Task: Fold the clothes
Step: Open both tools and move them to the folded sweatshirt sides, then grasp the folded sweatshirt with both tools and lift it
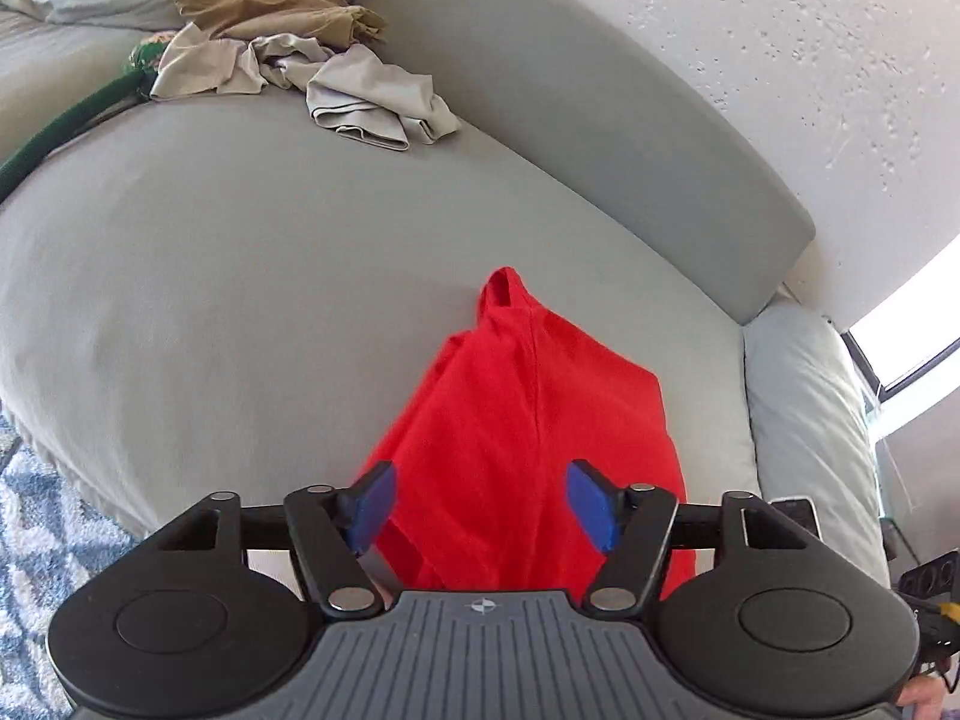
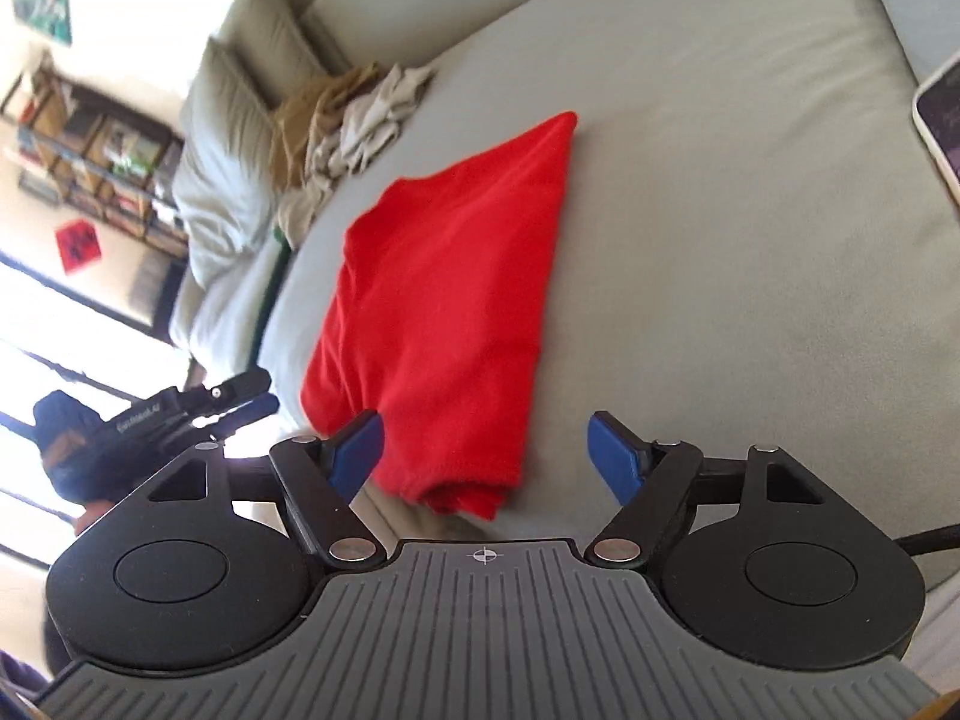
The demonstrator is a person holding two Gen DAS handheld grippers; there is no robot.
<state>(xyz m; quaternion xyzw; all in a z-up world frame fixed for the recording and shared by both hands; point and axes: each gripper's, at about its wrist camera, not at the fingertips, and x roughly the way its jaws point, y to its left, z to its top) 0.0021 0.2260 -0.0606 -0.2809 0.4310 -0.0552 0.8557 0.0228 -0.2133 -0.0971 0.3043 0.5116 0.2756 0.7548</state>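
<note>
A red garment (image 1: 522, 420) lies folded into a narrow shape on the grey sofa seat (image 1: 270, 276). My left gripper (image 1: 480, 504) hovers open over its near end, blue pads (image 1: 375, 504) wide apart and gripping nothing. In the right wrist view the same red garment (image 2: 444, 300) stretches away from me, its thick folded end nearest. My right gripper (image 2: 486, 456) is open just above that end, empty. The left gripper (image 2: 228, 405) also shows at the left edge of this view, off the sofa's edge.
A heap of beige and tan clothes (image 1: 288, 54) sits at the far end of the seat by a pillow (image 2: 222, 180). A green strap (image 1: 66, 126) lies beside the heap. A phone (image 2: 942, 120) rests on the sofa at the right. A patterned rug (image 1: 36, 540) covers the floor.
</note>
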